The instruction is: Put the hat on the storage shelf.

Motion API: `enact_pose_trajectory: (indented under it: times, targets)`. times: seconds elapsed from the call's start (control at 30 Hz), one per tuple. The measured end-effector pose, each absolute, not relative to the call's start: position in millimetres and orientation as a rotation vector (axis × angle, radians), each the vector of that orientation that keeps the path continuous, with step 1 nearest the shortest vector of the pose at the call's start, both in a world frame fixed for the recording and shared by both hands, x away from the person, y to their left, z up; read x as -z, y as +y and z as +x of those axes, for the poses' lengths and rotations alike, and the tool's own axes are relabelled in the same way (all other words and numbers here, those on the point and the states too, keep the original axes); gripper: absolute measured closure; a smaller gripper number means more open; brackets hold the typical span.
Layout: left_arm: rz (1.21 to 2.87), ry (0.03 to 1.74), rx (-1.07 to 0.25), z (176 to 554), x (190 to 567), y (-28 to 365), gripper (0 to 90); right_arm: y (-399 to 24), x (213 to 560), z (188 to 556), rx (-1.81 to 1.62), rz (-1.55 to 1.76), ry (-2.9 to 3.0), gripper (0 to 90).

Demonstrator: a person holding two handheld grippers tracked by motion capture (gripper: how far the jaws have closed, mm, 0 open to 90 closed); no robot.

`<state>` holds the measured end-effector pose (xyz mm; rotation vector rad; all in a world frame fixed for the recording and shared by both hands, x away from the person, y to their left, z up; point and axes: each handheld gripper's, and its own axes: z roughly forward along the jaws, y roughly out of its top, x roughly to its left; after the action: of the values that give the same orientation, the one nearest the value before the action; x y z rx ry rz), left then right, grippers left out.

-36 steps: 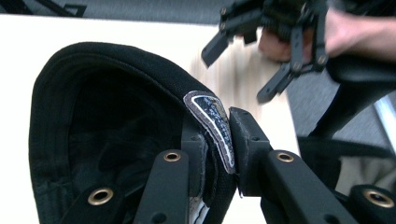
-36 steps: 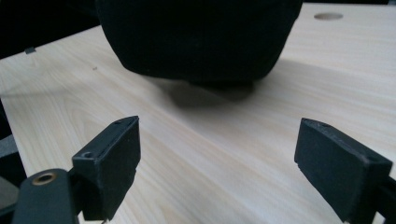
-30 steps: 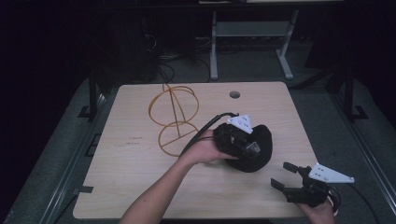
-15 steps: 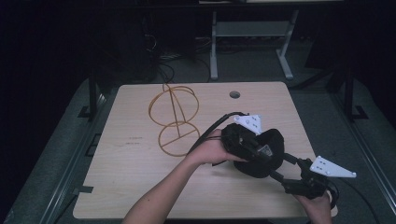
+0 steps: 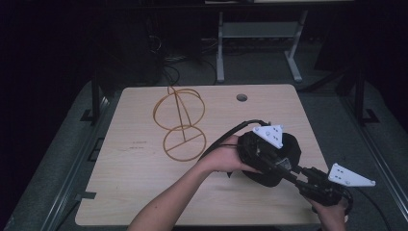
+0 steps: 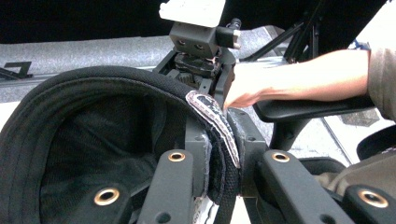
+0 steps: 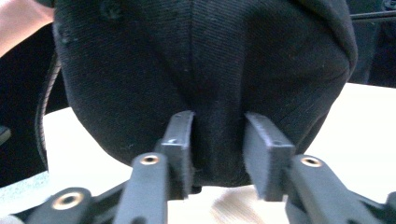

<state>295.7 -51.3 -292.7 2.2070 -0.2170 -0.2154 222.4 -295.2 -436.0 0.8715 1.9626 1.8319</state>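
Observation:
A black cap (image 5: 290, 148) hangs just above the right half of the table, crown toward the front right. My left gripper (image 5: 267, 160) holds it; in the left gripper view the cap (image 6: 93, 116) shows its inside, and the left gripper (image 6: 223, 179) is shut on the rim with its grey-edged band. My right gripper (image 5: 292, 171) reaches in from the front right. In the right gripper view its jaws stand apart, and the right gripper (image 7: 218, 135) presses against the lower crown of the cap (image 7: 205, 60), with fabric bulging between the fingers.
A gold wire stand (image 5: 180, 122) made of two rings and a post sits left of the cap on the wooden table (image 5: 144, 183). A round cable hole (image 5: 241, 97) lies near the far edge. Dark floor and a metal frame (image 5: 255, 33) lie beyond.
My right gripper has come up and left from the table's front right corner until it touches the cap. The left hand has carried the cap slightly to the right.

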Motion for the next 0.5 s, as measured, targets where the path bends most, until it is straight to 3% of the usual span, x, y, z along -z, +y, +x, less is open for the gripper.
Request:
enact_pose_trajectory:
  times: [0.1, 0.13, 0.37, 0.5]
  targets:
    - [2.202, -0.229, 0.217, 296, 291, -50, 79.2, -295, 435, 221, -1.848, 0.826, 1.973, 76.3]
    - [2.201, -0.228, 0.219, 296, 291, -49, 79.2, -294, 434, 221, -1.852, 0.805, 1.977, 84.8]
    - [2.210, -0.201, 0.188, 299, 289, -38, 78.7, -296, 431, 220, -1.849, 0.821, 1.993, 88.8]
    - [2.234, -0.160, 0.121, 299, 290, -27, 71.7, -298, 427, 219, -1.817, 0.835, 1.988, 89.1]
